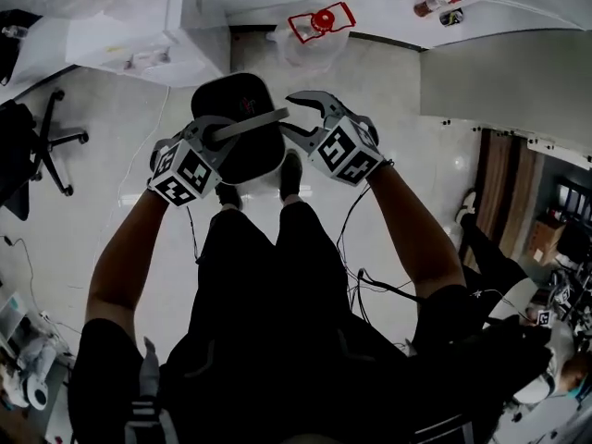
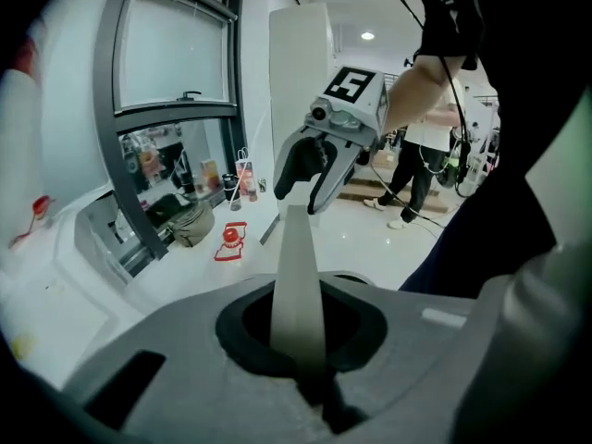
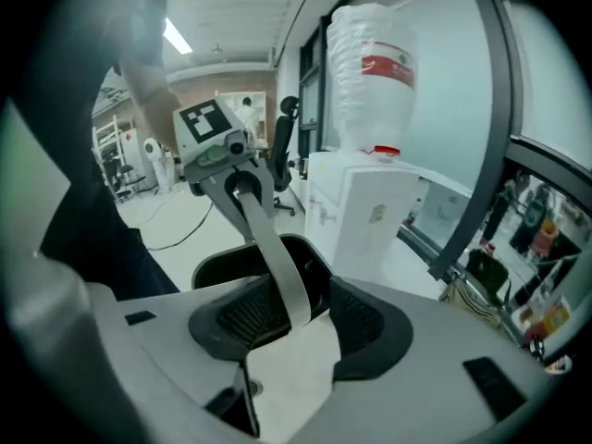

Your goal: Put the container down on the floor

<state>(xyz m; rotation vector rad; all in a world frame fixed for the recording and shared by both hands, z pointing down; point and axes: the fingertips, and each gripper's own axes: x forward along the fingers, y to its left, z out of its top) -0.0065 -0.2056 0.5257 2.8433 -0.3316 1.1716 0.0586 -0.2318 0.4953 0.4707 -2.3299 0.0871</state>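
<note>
Mid-lowering, seemingly: hanging the container (image 1: 242, 151) at upper centre by its handle (image 1: 254, 122) from the clamped left gripper (image 1: 215, 139), with the right gripper (image 1: 289, 114) gaping round it; next, easing it level onto the floor (image 1: 120, 202).
</note>
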